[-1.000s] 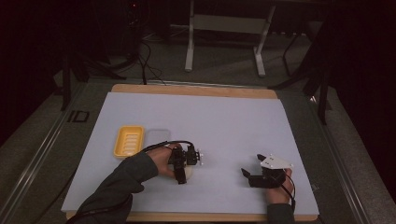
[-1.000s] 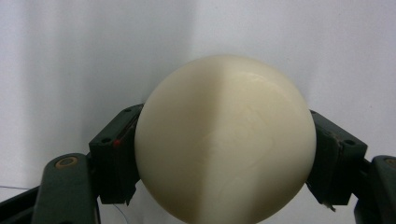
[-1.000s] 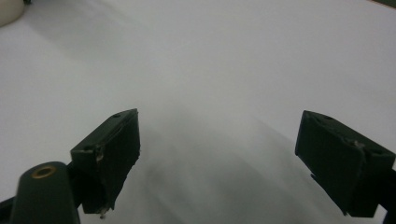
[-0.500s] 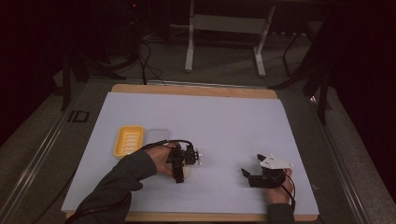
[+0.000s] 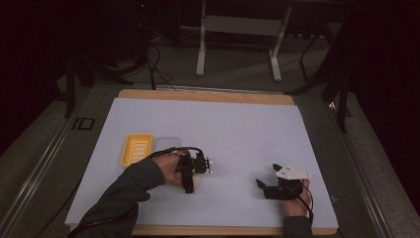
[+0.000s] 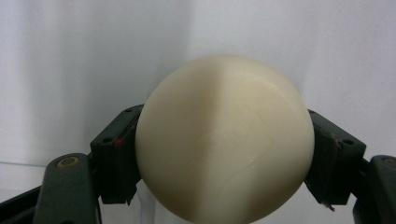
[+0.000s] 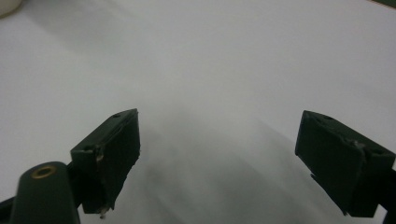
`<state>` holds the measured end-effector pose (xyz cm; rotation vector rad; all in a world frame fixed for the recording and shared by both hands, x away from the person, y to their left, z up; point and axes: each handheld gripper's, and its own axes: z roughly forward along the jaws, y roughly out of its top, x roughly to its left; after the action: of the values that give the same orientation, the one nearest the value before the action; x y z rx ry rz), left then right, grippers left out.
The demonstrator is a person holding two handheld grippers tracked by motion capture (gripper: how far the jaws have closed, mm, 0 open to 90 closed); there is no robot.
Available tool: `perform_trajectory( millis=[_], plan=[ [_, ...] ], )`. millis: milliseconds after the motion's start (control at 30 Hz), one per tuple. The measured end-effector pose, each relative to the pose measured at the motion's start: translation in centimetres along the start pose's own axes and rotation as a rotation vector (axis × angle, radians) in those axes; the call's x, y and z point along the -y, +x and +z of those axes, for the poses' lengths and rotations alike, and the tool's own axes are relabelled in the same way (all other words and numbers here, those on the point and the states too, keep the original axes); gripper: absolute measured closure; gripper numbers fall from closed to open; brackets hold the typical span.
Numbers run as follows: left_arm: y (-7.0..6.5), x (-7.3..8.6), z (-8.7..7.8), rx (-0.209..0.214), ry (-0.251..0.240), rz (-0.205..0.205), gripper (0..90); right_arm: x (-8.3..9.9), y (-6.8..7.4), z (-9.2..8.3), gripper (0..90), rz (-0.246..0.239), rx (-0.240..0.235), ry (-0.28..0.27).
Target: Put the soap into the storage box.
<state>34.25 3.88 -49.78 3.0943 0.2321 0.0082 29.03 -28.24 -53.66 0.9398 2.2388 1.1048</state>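
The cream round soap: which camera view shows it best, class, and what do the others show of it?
The left gripper view: the cream round soap sits close up, clamped between the jaws. The high view shows a small pale patch under the left gripper. The right gripper view shows a sliver.

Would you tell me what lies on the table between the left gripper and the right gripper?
Nothing: in the high view the white table sheet between the left gripper, shut on a cream soap bar, and the open right gripper is bare.

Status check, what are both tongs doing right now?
Left tongs shut on round cream soap bar. Right tongs open over white table cover. Yellow ridged plastic soap dish nearby.
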Motion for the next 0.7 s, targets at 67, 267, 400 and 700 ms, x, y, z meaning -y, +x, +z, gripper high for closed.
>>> perform_trajectory(
  millis=[67, 267, 400, 700],
  plan=[
    [0.1, 0.1, -0.1, 0.001, -0.001, -0.008, 24.7, 0.0, 0.0, 0.0, 13.9, 0.000, 0.000, 0.000],
    [0.6, 0.6, -0.4, -0.002, -0.001, -0.026, 24.7, 0.0, 0.0, 0.0, 13.9, 0.000, 0.000, 0.000],
    [0.8, 0.9, -0.5, -0.004, -0.004, -0.031, 24.7, 0.0, 0.0, 0.0, 13.9, -0.001, 0.000, 0.000],
    [1.3, 1.4, -0.5, -0.012, -0.002, -0.047, 24.7, 0.0, 0.0, 0.0, 13.9, -0.001, 0.000, 0.000]
  ],
)
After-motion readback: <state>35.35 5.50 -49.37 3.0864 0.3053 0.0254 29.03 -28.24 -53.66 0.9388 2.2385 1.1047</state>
